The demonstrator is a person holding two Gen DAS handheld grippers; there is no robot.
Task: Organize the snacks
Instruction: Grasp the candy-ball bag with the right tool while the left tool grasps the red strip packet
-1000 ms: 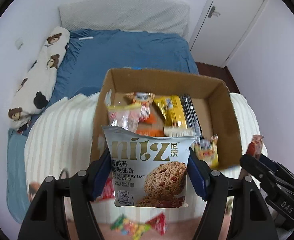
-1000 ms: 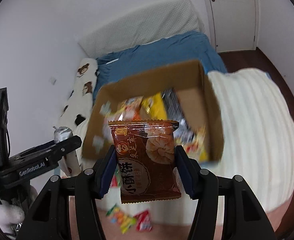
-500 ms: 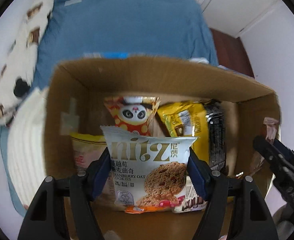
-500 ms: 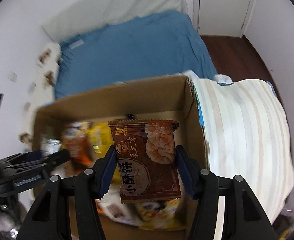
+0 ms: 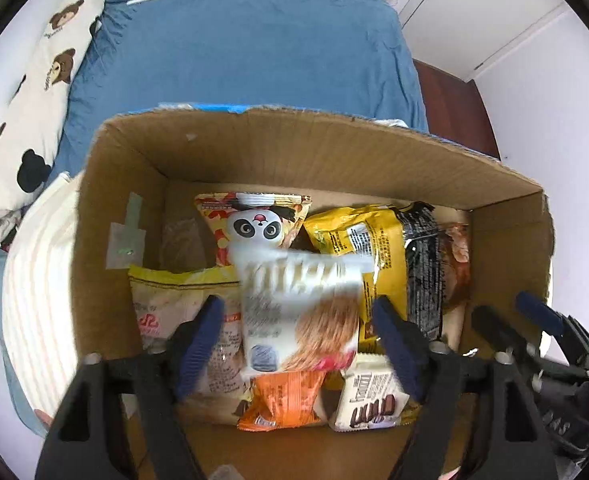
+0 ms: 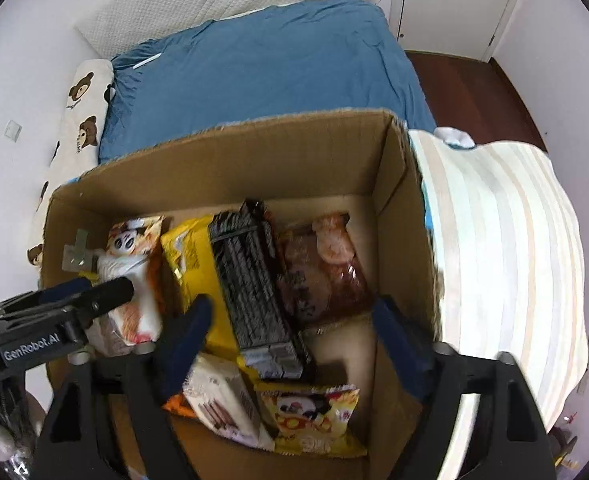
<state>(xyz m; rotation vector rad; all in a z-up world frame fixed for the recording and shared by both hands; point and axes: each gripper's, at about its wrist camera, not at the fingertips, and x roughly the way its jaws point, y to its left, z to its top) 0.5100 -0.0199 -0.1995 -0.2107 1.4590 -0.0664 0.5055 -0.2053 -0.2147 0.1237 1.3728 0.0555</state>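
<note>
Here, the cardboard box (image 5: 318, 148) sits on a striped blanket (image 6: 502, 240) over the blue bed (image 5: 246, 48); both grippers' jaws, just opened, hang apart above the snacks, white cookie packet (image 5: 298, 312) loose between the left gripper (image 5: 298, 344) fingers, right gripper (image 6: 290, 344) empty.

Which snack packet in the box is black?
The long ribbed black packet, lying over the yellow bag beside the brown one. The other packets visible are white, orange, yellow or brown.

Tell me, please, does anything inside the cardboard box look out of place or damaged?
Nothing looks damaged. The packets lie loosely piled in the cardboard box, not in rows. The white cookie bag is blurred between the open left gripper, untouched by the pads. The brown packet lies slanted by the right wall.
</note>
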